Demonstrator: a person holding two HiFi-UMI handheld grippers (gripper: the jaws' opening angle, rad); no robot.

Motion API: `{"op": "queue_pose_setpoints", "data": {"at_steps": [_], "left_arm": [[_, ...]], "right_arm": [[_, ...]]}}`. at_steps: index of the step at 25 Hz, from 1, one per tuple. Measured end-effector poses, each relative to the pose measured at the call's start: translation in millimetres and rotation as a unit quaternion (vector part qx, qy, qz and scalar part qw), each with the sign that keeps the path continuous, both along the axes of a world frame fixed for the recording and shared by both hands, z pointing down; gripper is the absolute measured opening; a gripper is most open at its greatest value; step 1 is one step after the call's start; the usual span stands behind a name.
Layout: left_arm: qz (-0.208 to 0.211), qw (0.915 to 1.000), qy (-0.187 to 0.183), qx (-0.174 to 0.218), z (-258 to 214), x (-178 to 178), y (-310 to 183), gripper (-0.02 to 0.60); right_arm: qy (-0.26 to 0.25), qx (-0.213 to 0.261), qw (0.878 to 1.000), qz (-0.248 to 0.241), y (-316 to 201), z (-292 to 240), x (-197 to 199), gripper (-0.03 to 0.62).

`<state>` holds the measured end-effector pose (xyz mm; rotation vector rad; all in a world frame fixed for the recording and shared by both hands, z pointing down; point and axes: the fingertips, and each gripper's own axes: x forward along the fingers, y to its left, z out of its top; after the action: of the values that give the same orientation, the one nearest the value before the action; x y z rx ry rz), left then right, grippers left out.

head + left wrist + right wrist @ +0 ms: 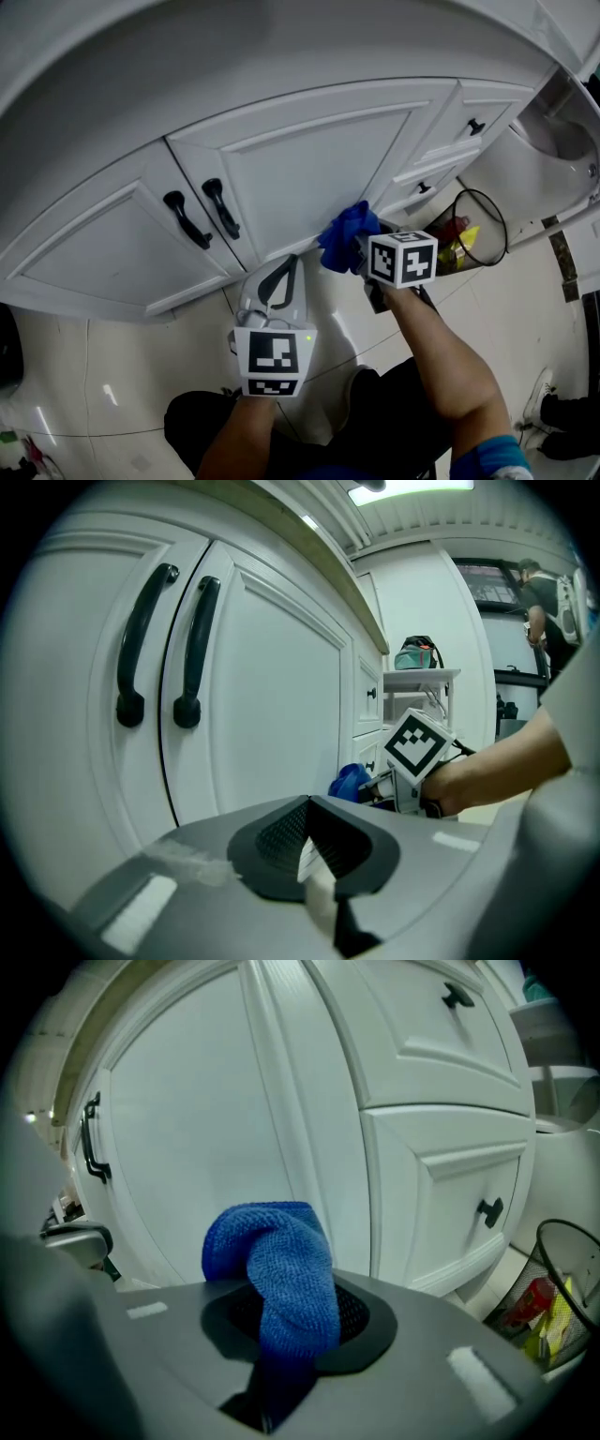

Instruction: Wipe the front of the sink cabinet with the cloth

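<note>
A: What else is in frame?
B: Wire bin (473,230), red and yellow trash inside, just right of the right gripper (360,249) fingers. It stands on glossy tile floor (122,375). White fixture (553,141) beyond the bin.
A: Farther out?
B: Farther right of the fingers there's a white shelf (422,677) with a teal bag (419,654) on top. Person (539,588) well past that. Shoe (542,398) back and right.

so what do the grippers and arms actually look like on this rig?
Both grippers are pale grey shells with dark, ribbed jaw pads. The left gripper and right gripper each carry a white cube printed with black square markers. The left one also shows a small green light. The forearms are bare, and a blue sleeve edge shows on the right arm.
</note>
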<state>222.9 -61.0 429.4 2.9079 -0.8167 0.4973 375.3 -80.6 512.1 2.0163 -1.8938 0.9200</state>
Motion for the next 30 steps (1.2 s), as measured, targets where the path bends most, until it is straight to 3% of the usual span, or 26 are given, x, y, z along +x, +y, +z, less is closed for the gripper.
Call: {"op": "queue_pose_setpoints", "data": {"at_steps": [7,17,20,23,26,30], "left_arm": [[0.005,0.9999,-0.015,-0.007,11.2,3.8,0.5,0.003],[0.004,0.9998,-0.016,-0.006,13.0,8.3,1.3,0.003],[-0.001,1.0000,-0.006,-0.001,6.2,8.1,-0.3,0.003],[-0.004,0.9999,0.007,0.007,-1.4,11.6,-0.8,0.003],[0.000,0.9998,0.013,0.017,-5.0,17.9,3.8,0.003],[0.006,0.9997,0.006,0.024,-3.9,21.5,8.7,0.003]], "right_arm": [[-0.008,-0.041,0.999,-0.011,2.4,31.5,1.3,0.084],[-0.003,-0.029,0.999,-0.034,6.7,16.0,-0.3,0.084],[-0.049,0.027,0.998,-0.019,9.1,-27.3,-3.2,0.084],[-0.072,0.122,0.990,0.004,11.7,-92.0,-8.0,0.086],[-0.011,0.223,0.975,-0.002,18.9,-165.0,-15.8,0.086],[0.080,0.351,0.933,0.020,42.7,-256.6,-15.9,0.086]]}}
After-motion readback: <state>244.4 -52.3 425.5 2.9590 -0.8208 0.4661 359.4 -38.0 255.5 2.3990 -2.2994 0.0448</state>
